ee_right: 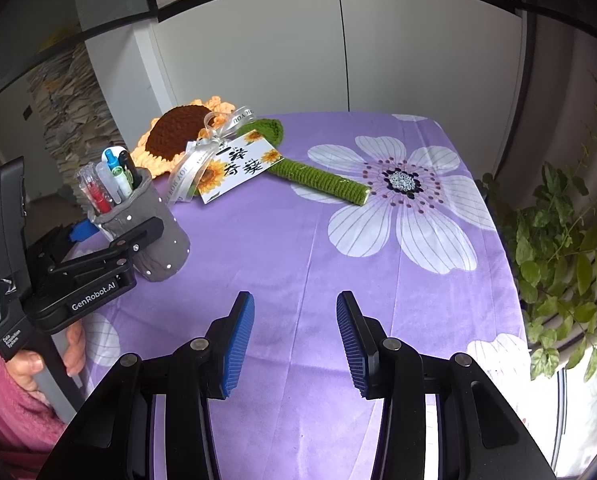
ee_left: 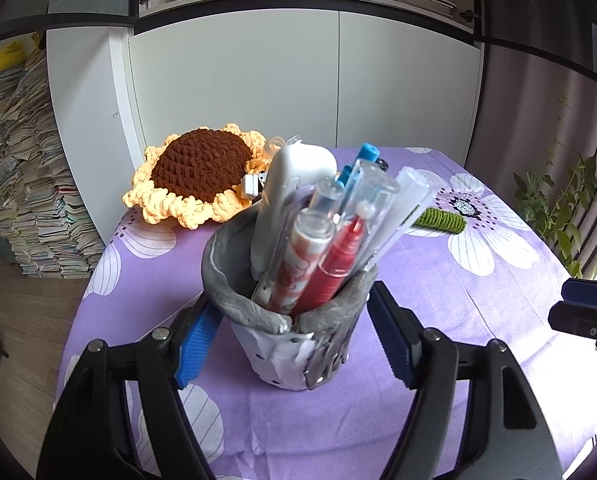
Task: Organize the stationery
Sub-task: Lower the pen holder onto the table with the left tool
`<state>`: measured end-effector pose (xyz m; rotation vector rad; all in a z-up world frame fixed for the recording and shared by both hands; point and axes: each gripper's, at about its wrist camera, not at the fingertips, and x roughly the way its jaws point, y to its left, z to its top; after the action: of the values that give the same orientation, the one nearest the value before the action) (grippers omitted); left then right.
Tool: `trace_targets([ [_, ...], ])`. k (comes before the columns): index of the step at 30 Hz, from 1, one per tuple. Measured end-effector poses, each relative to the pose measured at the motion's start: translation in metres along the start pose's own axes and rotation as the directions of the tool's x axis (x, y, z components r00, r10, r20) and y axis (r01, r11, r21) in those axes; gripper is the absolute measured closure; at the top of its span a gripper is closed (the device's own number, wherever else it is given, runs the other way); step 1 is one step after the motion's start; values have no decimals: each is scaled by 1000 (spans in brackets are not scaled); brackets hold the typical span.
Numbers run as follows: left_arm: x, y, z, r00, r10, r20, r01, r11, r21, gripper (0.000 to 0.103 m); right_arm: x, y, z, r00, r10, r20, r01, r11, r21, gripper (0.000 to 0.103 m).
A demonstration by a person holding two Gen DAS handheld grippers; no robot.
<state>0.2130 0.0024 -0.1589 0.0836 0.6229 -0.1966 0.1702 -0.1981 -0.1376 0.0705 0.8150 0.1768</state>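
A grey pen holder (ee_left: 294,340) stands on the purple flowered tablecloth (ee_left: 478,320), filled with several pens, among them a red pen (ee_left: 338,264) and a blue-capped pen (ee_left: 362,160), and a white case (ee_left: 294,184). My left gripper (ee_left: 294,344) is open, its blue pads on either side of the holder, with a gap showing on the right side. In the right wrist view the holder (ee_right: 158,240) sits at the left between the left gripper's fingers (ee_right: 138,236). My right gripper (ee_right: 294,340) is open and empty above bare cloth near the table's front.
A crocheted sunflower (ee_right: 178,136) with a green stem (ee_right: 322,178), ribbon and card (ee_right: 234,168) lies at the back of the table. White cabinets stand behind. Stacked papers (ee_left: 26,184) are at left, a plant (ee_right: 558,260) at right.
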Motion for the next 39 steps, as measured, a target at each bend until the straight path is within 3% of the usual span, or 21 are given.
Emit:
trace_targets([
  [11,-3,-5,5,999,-48,-16,48,999,-19,34,3,-8,-4,1000,17,-12,-16,1000,27,60],
  [28,13,-75,32,993,-119,7,117,987,111,34,-2,-40,-10,1000,-8,-5,9,996,90,59],
  [35,20,-78,39,992,-128,10,126,988,84,34,-2,-51,-9,1000,-24,-4,24,993,112,59],
  [39,34,-78,30,993,-112,-36,115,991,70,34,0,-51,-9,1000,-24,-13,25,993,111,59],
])
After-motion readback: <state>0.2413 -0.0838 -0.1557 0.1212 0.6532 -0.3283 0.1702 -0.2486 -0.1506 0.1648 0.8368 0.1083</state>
